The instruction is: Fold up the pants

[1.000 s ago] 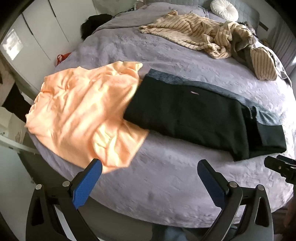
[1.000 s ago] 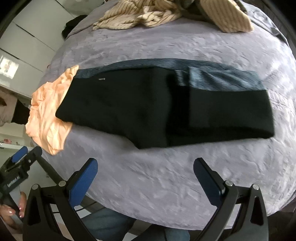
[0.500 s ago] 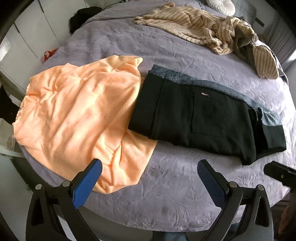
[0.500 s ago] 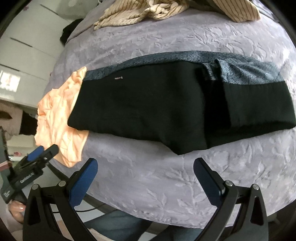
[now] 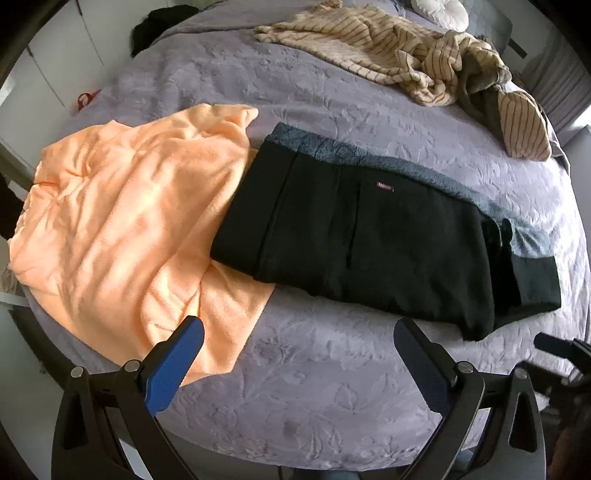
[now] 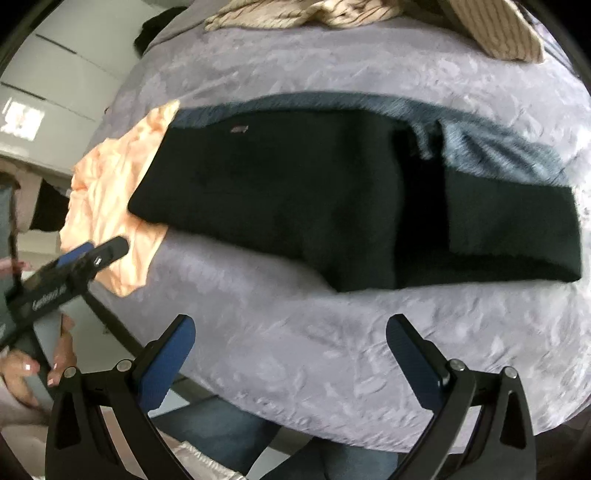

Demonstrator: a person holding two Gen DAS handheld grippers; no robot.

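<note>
Left gripper (image 5: 297, 345): jaws spread wide, nothing between the blue pads, hovering above the near edge of the bed (image 5: 332, 398), w/ its left finger over the near corner of the orange garment (image 5: 122, 229). Right gripper (image 6: 290, 341): jaws likewise spread wide, empty, above bare grey-lilac bedspread near the front edge; that view is motion-blurred. Black pants (image 5: 369, 243) lie flat on the bed approx. centre, already folded lengthwise into a long band running left to right, w/ a grey-blue strip along the far edge and a grey-blue panel at the right end. Small pink label (image 5: 384, 187) on the upper face. Right end of the pants appears doubled over itself; exact layering cannot be told. Left end of the pants overlaps the right edge of the orange garment, which is spread loosely to the left and reaches the bed's left edge. Neither gripper touches the pants; both sit well near of them. Striped beige garment (image 5: 388, 62) lies crumpled at the far side, well apart from the pants; white round cushion (image 5: 439, 11) beyond it. In the right wrist view the left gripper shows at the left, a hand (image 6: 22, 373) gripping its handle.
</note>
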